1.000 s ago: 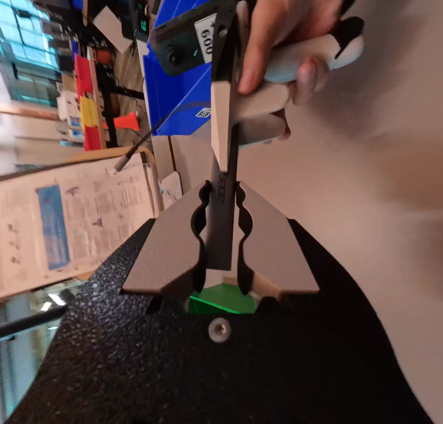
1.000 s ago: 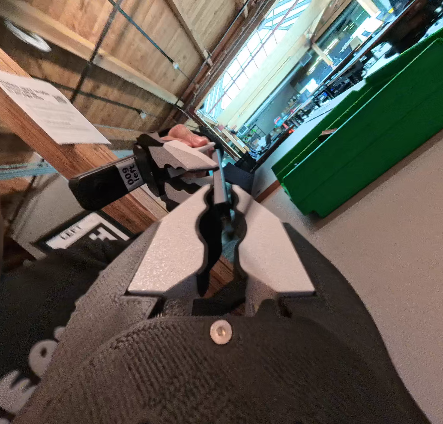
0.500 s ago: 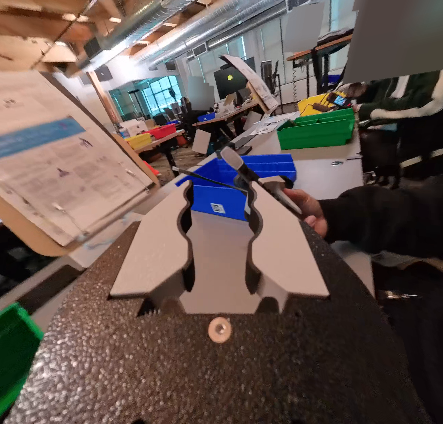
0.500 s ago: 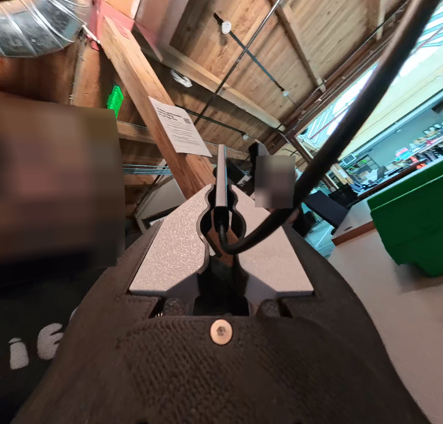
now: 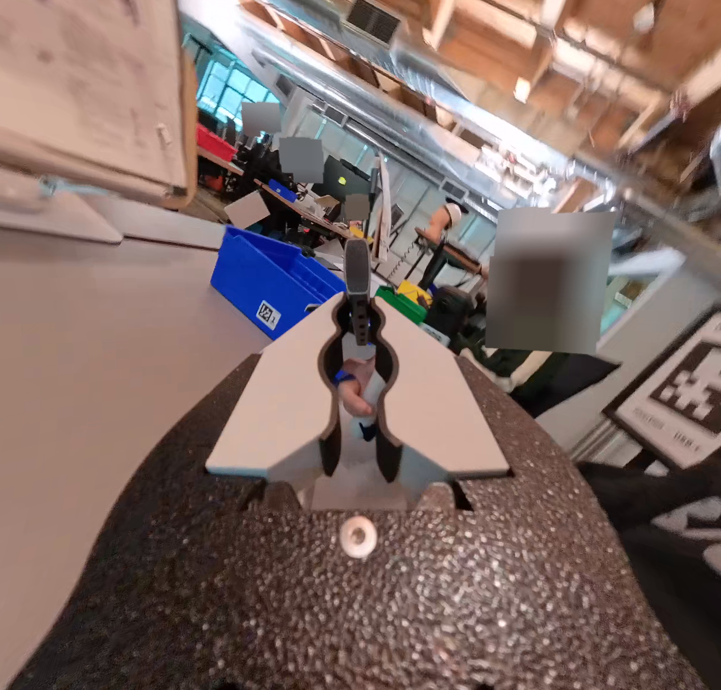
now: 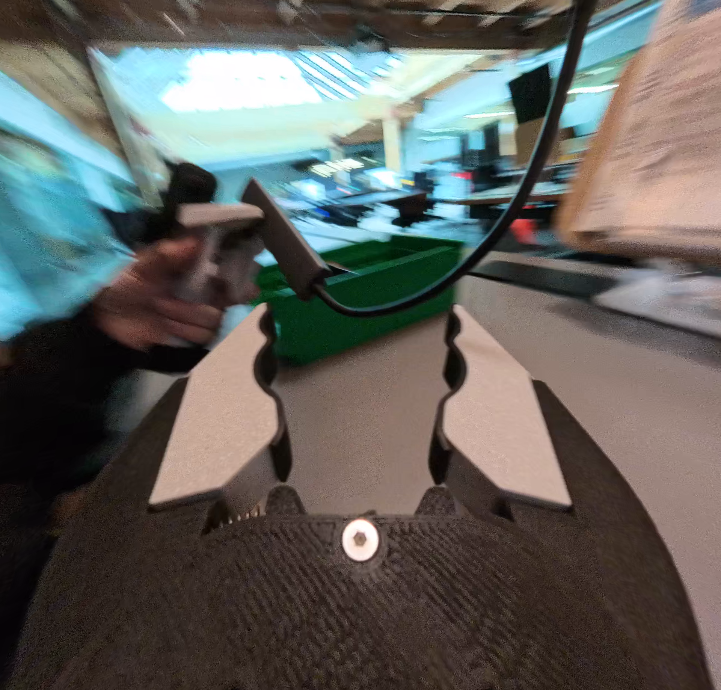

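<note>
— Between the fingers of our left gripper (image 5: 357,306), what did we have?
— A slim dark grey rectangular adapter (image 5: 357,269), pinched by one end, above the grey tabletop (image 5: 97,359) near the blue plastic bin (image 5: 265,277).
— And our right gripper (image 6: 359,310)?
— Spread wide and empty. The adapter's black cable (image 6: 524,203) arced just beyond it, before the green plastic bin (image 6: 390,269).

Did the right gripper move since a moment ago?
Yes. The right gripper has tipped down and turned toward the green bin, which sat at the view's right edge before and now lies straight ahead.
</note>
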### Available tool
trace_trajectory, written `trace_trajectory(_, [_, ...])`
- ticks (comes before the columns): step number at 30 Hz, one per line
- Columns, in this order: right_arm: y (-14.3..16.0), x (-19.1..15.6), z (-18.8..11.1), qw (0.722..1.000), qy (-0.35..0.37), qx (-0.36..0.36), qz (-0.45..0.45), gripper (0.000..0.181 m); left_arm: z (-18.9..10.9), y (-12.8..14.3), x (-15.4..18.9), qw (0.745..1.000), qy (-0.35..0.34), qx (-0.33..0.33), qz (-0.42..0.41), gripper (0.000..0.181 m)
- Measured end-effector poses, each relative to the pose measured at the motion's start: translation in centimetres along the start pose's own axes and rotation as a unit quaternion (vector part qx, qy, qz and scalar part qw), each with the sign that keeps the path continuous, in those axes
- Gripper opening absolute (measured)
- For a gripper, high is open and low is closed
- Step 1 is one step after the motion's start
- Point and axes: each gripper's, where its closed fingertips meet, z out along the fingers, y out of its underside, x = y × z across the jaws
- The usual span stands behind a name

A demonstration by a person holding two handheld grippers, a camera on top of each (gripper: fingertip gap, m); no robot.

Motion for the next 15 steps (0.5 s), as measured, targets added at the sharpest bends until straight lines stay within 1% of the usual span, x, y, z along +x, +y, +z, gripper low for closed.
trace_trajectory(1, [0.3, 1.6, -0.5, 0.996, 0.063, -0.025, -0.062, 0.107, -0.4, -0.2, -1.1, 0.999, -0.012, 0.009, -0.034, 0.006])
trace_trajectory(2, [0.2, 3.0, -1.1, 0.985, 0.121, -0.042, -0.118, 0.124, -0.8, -0.2, -2.1, 0.997, -0.023, 0.018, -0.065, 0.006])
trace_trajectory(3, [-0.4, 3.3, -1.7, 0.972, 0.151, -0.046, -0.172, 0.125, -0.9, -0.1, -2.8, 0.995, -0.029, 0.023, -0.092, 0.006])
trace_trajectory(4, [-1.5, 3.0, -2.1, 0.96, 0.171, -0.031, -0.219, 0.126, -0.9, 0.3, -3.3, 0.993, -0.032, 0.021, -0.116, 0.006])
trace_trajectory(5, [-2.8, 1.8, -2.3, 0.949, 0.172, -0.003, -0.264, 0.124, -0.8, 0.7, -3.6, 0.991, -0.033, 0.017, -0.132, 0.007])
trace_trajectory(6, [-3.5, -0.2, -2.0, 0.942, 0.143, 0.02, -0.304, 0.114, -0.5, 1.3, -3.6, 0.989, -0.03, 0.009, -0.143, 0.006])
trace_trajectory(7, [-3.5, -2.3, -1.6, 0.938, 0.104, 0.032, -0.33, 0.107, 0.0, 2.0, -3.5, 0.988, -0.025, -0.003, -0.151, 0.006])
trace_trajectory(8, [-3.1, -3.6, -1.1, 0.935, 0.078, 0.033, -0.345, 0.104, 0.5, 2.8, -3.3, 0.987, -0.02, -0.016, -0.159, 0.007])
trace_trajectory(9, [-2.2, -4.0, -0.5, 0.933, 0.067, 0.017, -0.352, 0.103, 1.0, 3.4, -3.0, 0.986, -0.01, -0.025, -0.167, 0.007])
trace_trajectory(11, [0.3, -3.5, 0.3, 0.935, 0.055, -0.03, -0.349, 0.103, 1.7, 4.2, -2.4, 0.98, 0.015, -0.033, -0.194, 0.007])
trace_trajectory(13, [2.0, -3.7, 0.5, 0.937, 0.031, -0.049, -0.346, 0.087, 2.0, 4.6, -2.1, 0.974, 0.034, -0.033, -0.222, 0.007])
trace_trajectory(15, [2.3, -3.6, 0.3, 0.934, 0.033, -0.04, -0.353, 0.067, 2.1, 4.8, -2.1, 0.968, 0.045, -0.027, -0.247, 0.006])
